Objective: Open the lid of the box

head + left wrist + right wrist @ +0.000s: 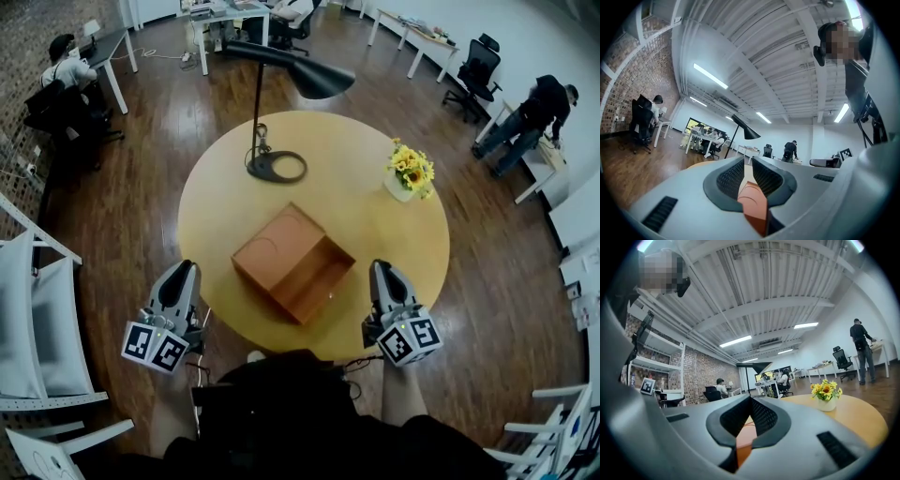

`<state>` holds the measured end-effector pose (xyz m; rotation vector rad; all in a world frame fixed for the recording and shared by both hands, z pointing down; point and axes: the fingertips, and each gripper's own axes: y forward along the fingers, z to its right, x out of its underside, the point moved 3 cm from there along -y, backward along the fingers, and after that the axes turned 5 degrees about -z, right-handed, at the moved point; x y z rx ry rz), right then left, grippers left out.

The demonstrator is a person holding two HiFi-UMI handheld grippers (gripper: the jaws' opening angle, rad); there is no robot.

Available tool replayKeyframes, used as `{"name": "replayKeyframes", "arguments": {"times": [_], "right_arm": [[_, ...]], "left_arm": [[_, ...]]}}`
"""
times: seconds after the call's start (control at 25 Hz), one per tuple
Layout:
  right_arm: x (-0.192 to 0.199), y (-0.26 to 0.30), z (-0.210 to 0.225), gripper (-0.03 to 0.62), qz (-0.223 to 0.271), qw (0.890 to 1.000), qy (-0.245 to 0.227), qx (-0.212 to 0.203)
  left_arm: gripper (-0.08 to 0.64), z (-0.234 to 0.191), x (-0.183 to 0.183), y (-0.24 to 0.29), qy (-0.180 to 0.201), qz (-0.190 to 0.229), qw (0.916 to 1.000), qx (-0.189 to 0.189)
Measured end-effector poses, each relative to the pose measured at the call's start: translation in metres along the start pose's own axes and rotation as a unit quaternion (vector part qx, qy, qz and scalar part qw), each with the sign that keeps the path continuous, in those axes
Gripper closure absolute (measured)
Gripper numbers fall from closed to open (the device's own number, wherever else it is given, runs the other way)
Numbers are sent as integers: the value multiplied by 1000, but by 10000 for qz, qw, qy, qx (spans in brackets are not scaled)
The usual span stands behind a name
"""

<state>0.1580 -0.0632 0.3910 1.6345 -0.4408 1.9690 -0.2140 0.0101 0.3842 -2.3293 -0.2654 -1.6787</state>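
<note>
Box (309, 277) sits mid-tabletop (370, 141), its lid (279, 246) apparently swung back flat, the inside showing. Left tongs (183, 272) and right tongs (381, 272) flank it at the near edge, both closed and empty. Best to hold them clear, so nothing nudges the box.

- Your left gripper (183, 270) points away from you, and its jaws are pressed together.
- Your right gripper (382, 270) points the same way, jaws together too.
- They are well apart, one on each side.

1 round table (361, 230) – 1 box (292, 262), 1 lamp (314, 80), 1 vase of flowers (410, 174), 2 grippers (181, 270) (382, 270)
</note>
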Motion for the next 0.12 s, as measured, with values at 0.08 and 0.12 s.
{"name": "replayKeyframes", "arguments": {"times": [0.08,0.12], "right_arm": [[1,1,-2,591,-47,10000,-15,-30],[2,1,-3,591,-74,10000,-22,-45]], "left_arm": [[511,-1,1,-3,-23,-14,10000,-38],[511,-2,2,-5,-34,-21,10000,-56]]}}
